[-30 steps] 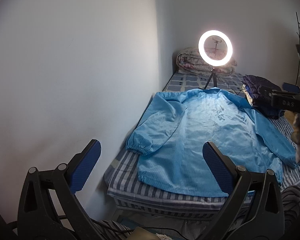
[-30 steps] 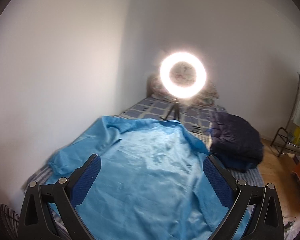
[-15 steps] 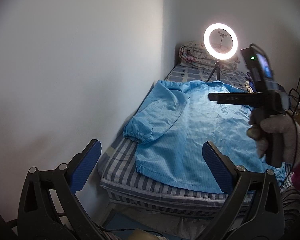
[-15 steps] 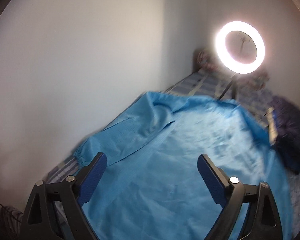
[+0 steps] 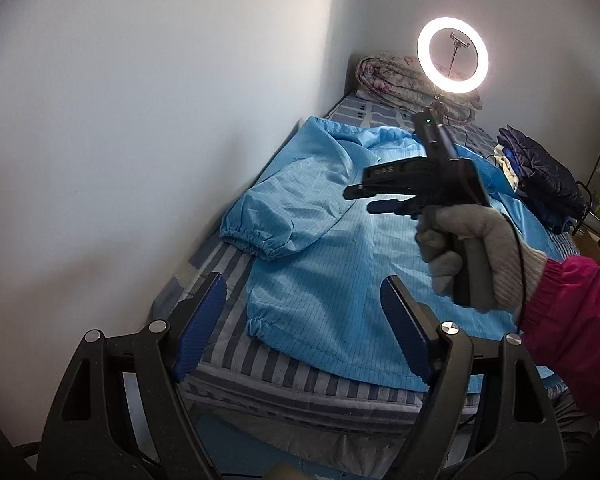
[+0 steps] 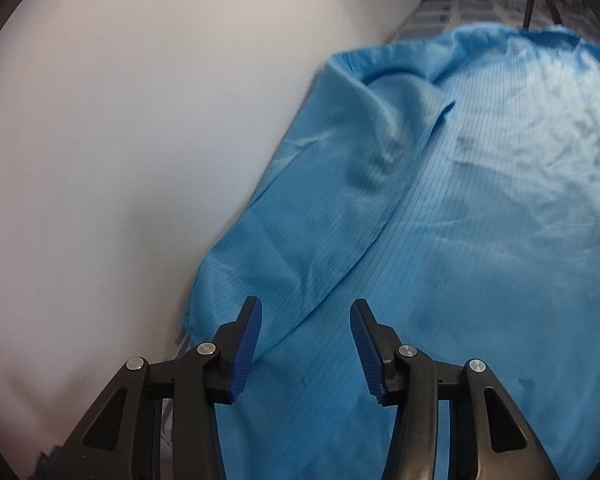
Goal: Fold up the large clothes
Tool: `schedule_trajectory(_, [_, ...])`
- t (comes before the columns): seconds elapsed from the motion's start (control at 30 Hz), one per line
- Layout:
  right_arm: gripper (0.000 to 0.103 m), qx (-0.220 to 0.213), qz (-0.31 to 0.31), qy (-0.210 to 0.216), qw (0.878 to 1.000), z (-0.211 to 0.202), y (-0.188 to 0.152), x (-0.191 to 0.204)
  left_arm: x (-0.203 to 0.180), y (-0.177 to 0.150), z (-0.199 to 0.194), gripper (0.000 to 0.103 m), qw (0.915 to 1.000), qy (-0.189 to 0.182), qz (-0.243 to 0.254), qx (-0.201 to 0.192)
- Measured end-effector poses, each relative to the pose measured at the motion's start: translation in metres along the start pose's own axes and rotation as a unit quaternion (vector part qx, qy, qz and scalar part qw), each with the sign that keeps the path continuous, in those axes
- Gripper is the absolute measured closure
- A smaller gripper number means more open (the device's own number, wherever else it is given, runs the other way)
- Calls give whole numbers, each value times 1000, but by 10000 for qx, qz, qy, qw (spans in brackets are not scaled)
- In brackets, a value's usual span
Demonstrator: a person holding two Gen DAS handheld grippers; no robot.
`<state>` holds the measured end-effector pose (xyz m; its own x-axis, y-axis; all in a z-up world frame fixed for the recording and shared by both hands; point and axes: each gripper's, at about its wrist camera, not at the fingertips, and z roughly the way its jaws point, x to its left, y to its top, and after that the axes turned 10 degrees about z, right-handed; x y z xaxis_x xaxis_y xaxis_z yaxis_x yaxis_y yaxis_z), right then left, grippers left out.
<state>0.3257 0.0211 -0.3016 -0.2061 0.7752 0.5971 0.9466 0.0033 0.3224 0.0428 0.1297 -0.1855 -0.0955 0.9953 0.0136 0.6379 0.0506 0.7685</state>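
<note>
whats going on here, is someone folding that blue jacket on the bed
Not quite yet. A person holds a two-finger gripper in each hand over a light blue jacket spread flat on a striped bed. The right gripper, held in a gloved hand, hovers above the jacket near its sleeve, and its jaws have just been closing with no cloth between them. The left gripper waits at the hem, also narrowing and empty. No fold has been made.
</note>
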Motion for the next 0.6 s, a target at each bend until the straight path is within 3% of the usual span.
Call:
schedule_trajectory(0.17, [54, 270, 847, 279, 9956, 34, 14, -22, 5, -1, 16, 21, 9997, -65, -111, 189])
schedule_trajectory(0.3, [56, 256, 922, 406, 9946, 46, 18, -20, 9, -1, 27, 21, 9994, -64, -192, 283])
schedule_trajectory(0.4, [75, 353, 742, 349, 9960, 56, 22, -11, 11, 0, 36, 21, 9990, -105, -256, 347])
schedule_trajectory(0.47, [99, 412, 632, 317, 9966, 60, 22, -8, 10, 1, 38, 21, 9991, -114, -233, 347])
schedule_trajectory(0.6, [103, 390, 453, 283, 9978, 55, 20, -7, 11, -1, 41, 21, 9992, -80, -195, 341])
